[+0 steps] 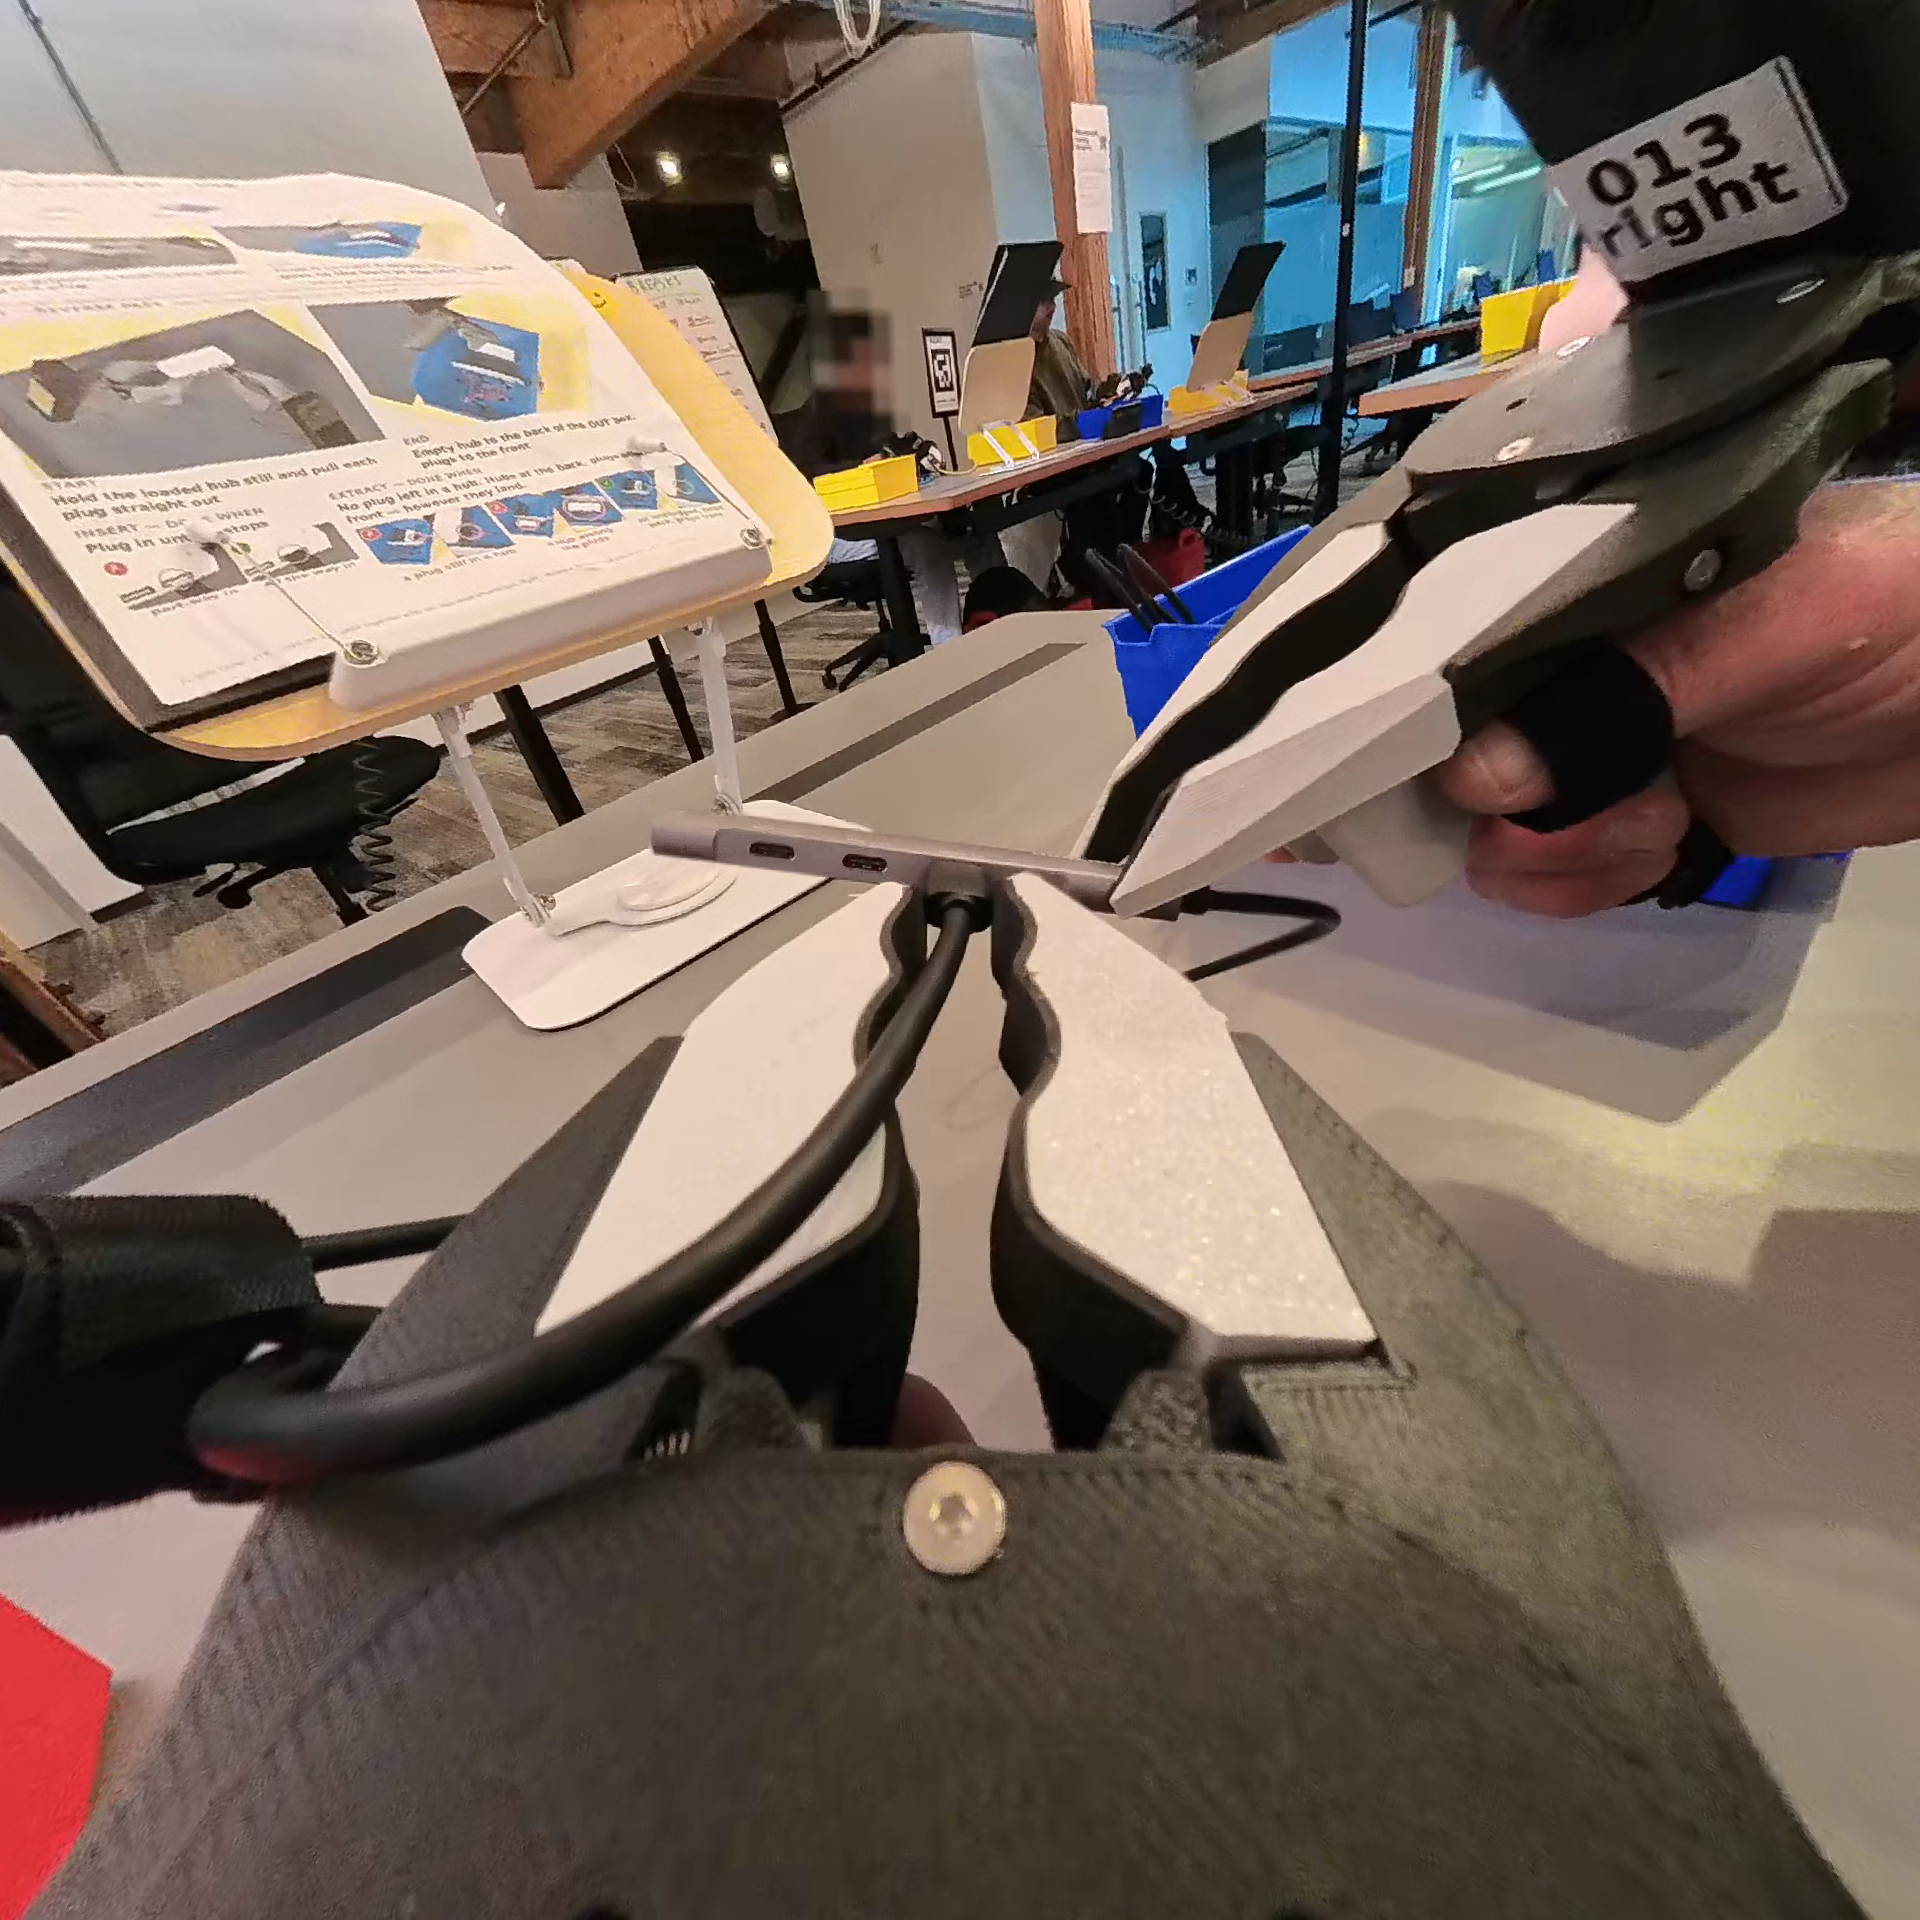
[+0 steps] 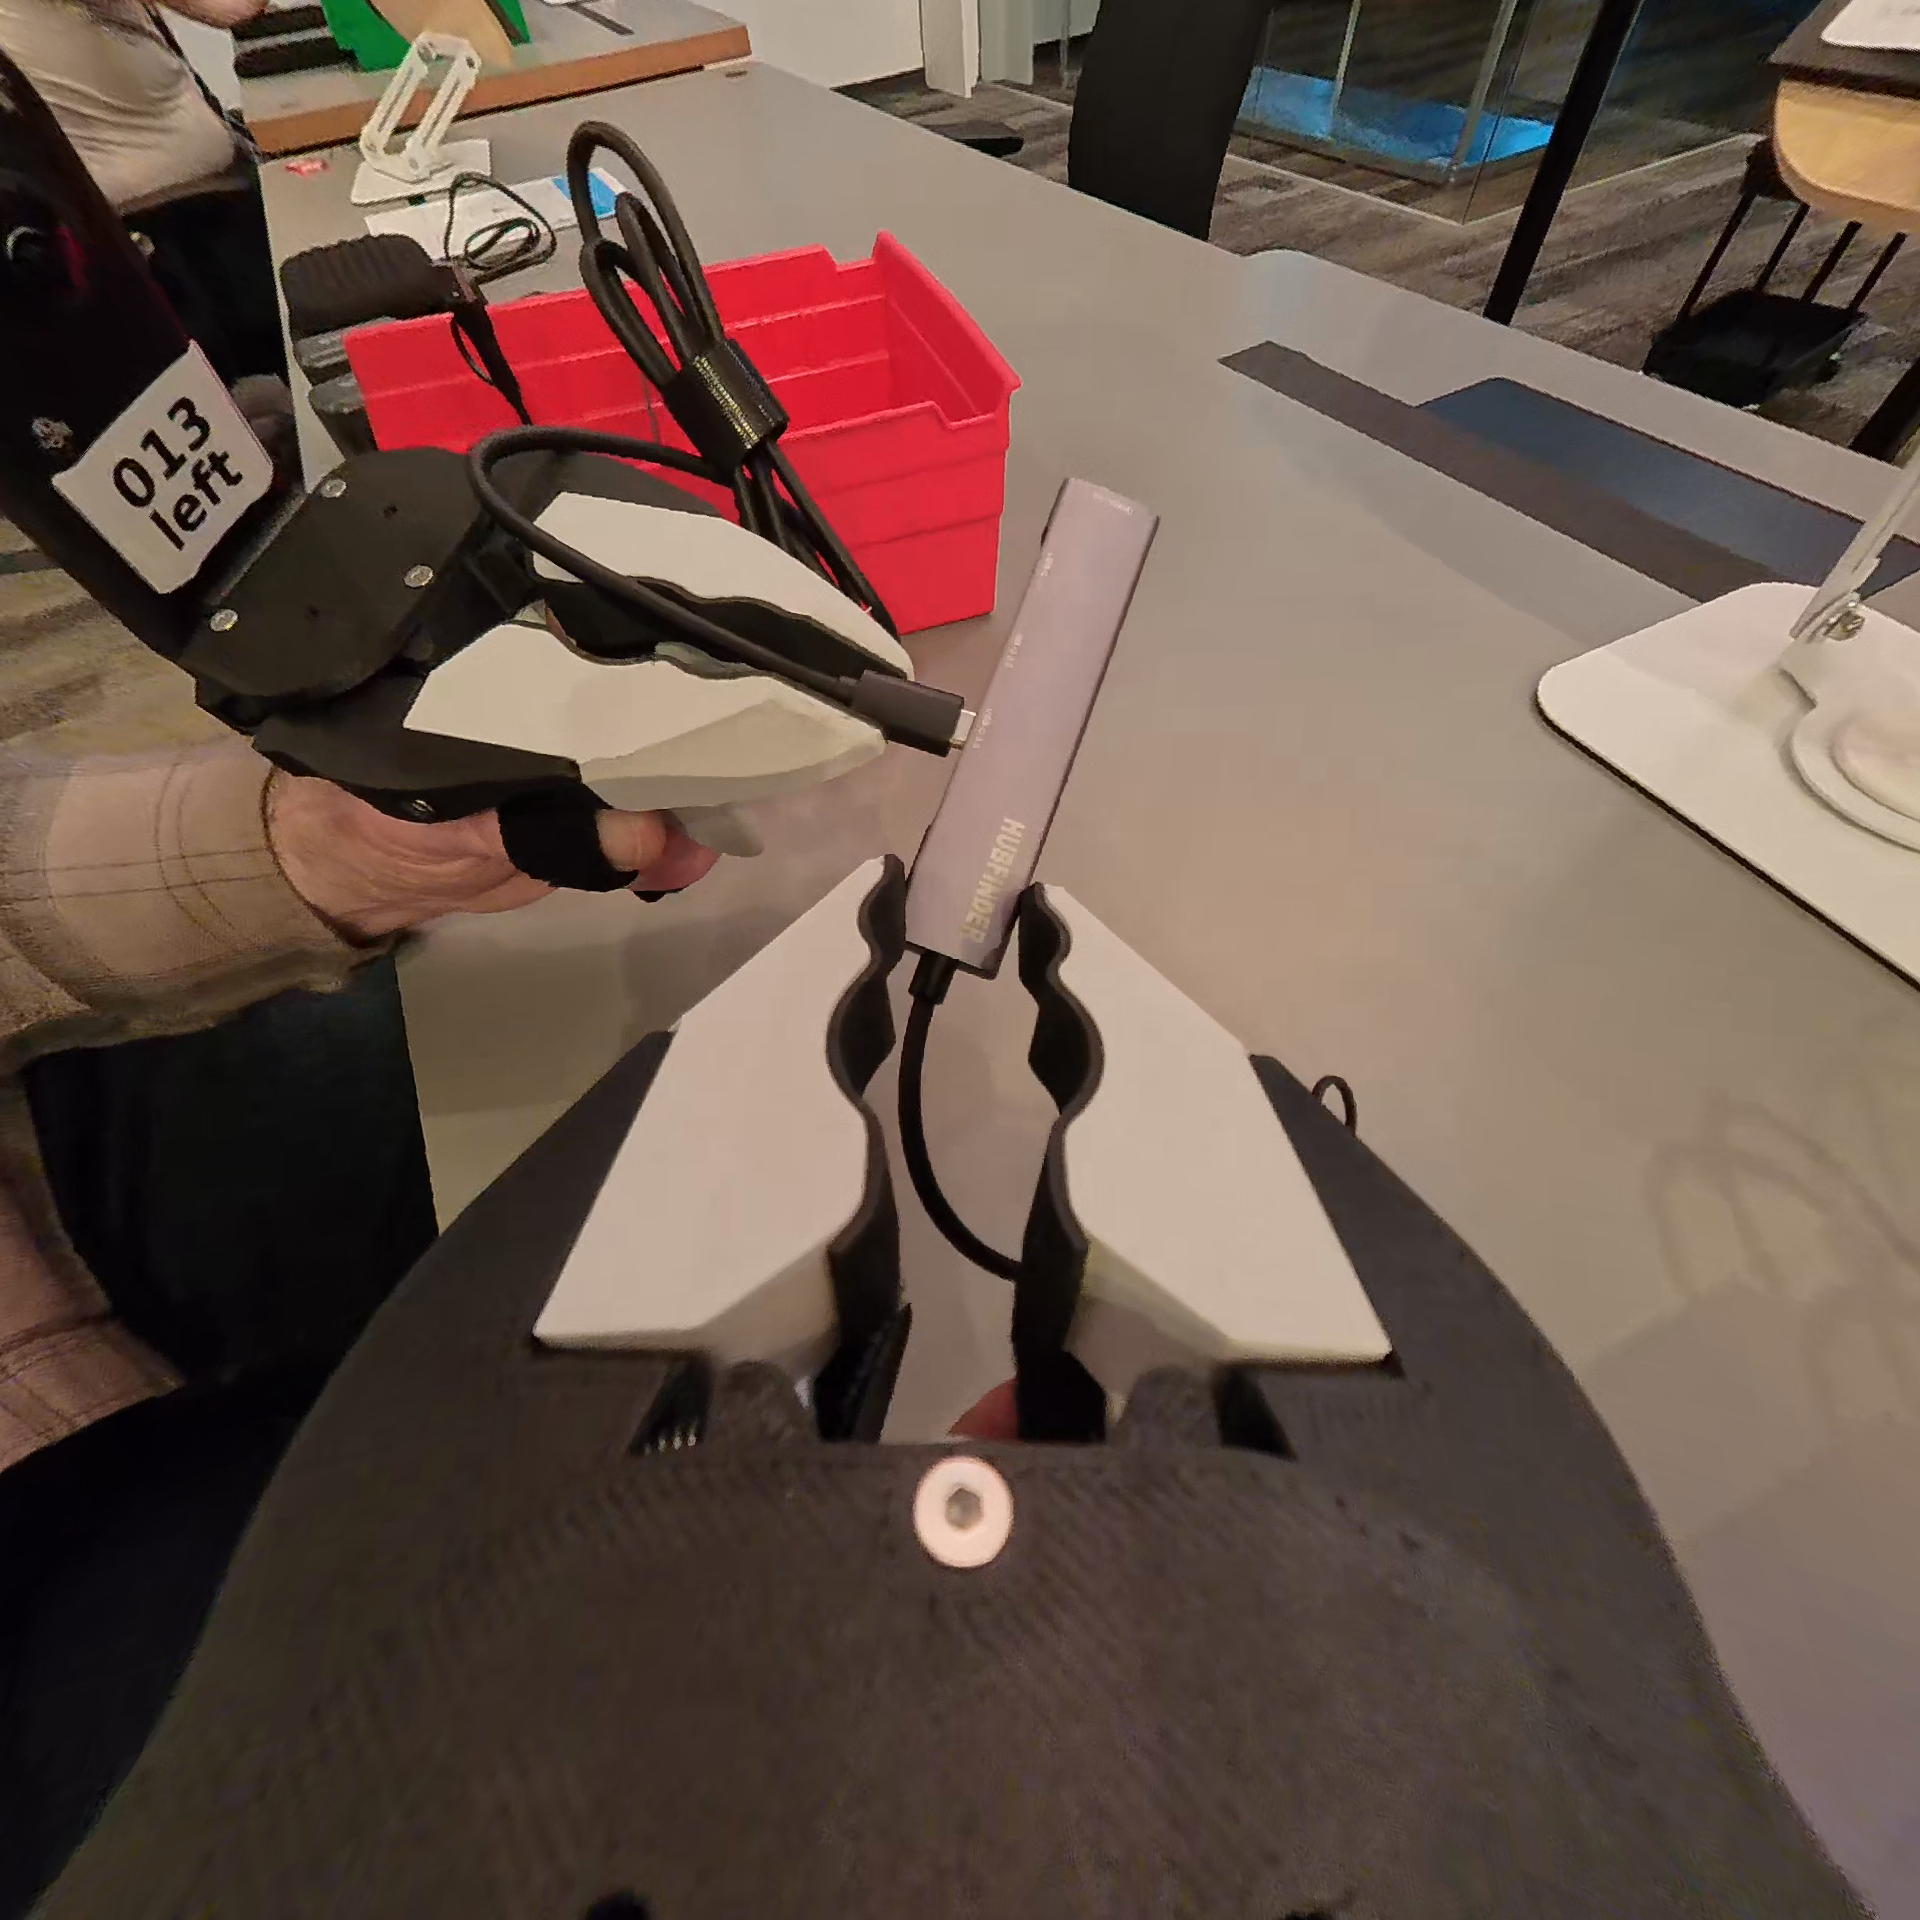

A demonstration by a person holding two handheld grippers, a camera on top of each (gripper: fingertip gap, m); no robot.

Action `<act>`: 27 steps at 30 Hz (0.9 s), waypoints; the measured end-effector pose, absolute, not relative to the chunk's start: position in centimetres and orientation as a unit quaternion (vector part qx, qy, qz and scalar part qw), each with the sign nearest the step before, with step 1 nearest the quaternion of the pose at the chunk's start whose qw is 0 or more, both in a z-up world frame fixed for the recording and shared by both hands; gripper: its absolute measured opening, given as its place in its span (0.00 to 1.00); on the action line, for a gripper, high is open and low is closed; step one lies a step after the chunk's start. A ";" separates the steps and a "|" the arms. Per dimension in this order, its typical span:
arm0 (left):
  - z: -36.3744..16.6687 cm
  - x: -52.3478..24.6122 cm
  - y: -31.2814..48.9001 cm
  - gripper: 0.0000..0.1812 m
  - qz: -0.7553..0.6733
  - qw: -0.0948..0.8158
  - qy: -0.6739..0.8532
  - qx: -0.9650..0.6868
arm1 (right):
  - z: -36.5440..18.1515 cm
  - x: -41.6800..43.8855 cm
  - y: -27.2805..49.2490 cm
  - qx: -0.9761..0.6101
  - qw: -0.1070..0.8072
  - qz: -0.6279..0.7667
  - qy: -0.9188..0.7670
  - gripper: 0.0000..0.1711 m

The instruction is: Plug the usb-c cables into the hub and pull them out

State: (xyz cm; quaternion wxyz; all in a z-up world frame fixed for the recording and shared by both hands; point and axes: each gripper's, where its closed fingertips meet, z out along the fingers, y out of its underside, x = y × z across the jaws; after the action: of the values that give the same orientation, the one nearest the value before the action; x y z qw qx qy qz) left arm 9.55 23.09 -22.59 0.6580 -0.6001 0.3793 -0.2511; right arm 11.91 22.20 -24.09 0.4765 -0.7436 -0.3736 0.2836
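Note:
A slim grey hub (image 2: 1049,707) is held above the table by one end in my right gripper (image 2: 956,914), which is shut on it; the hub's own black lead hangs down between the fingers. The hub (image 1: 831,850) shows two empty ports on its near side. My left gripper (image 1: 951,899) is shut on the black plug of a usb-c cable (image 1: 790,1184), whose metal tip (image 2: 954,724) sits at a side port of the hub, part of it still showing. The cable loops back over the left gripper (image 2: 883,707). The right gripper (image 1: 1117,883) enters from the right.
A red bin (image 2: 904,436) with bundled black cables stands behind the left gripper. A blue bin (image 1: 1174,644) sits at the far right. A white stand base (image 1: 623,935) carries an instruction board (image 1: 343,436). The grey table (image 2: 1351,987) lies below. The grippers are tip to tip, or close to it.

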 end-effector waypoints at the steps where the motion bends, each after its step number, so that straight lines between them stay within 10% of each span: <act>1: -22.6 9.5 23.1 0.07 -0.252 0.659 0.378 -0.600 | -24.1 11.9 22.1 -0.743 0.477 0.281 -0.376 0.11; 27: -22.4 9.7 22.4 0.07 -0.281 0.617 0.450 -0.581 | -23.4 12.2 21.2 -0.711 0.483 0.255 -0.443 0.11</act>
State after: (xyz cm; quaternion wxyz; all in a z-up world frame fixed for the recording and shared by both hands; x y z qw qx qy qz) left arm 9.69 22.38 -22.38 0.6175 -0.5808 0.4500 -0.2810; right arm 12.20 21.17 -23.39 0.4829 -0.7113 -0.4426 0.2547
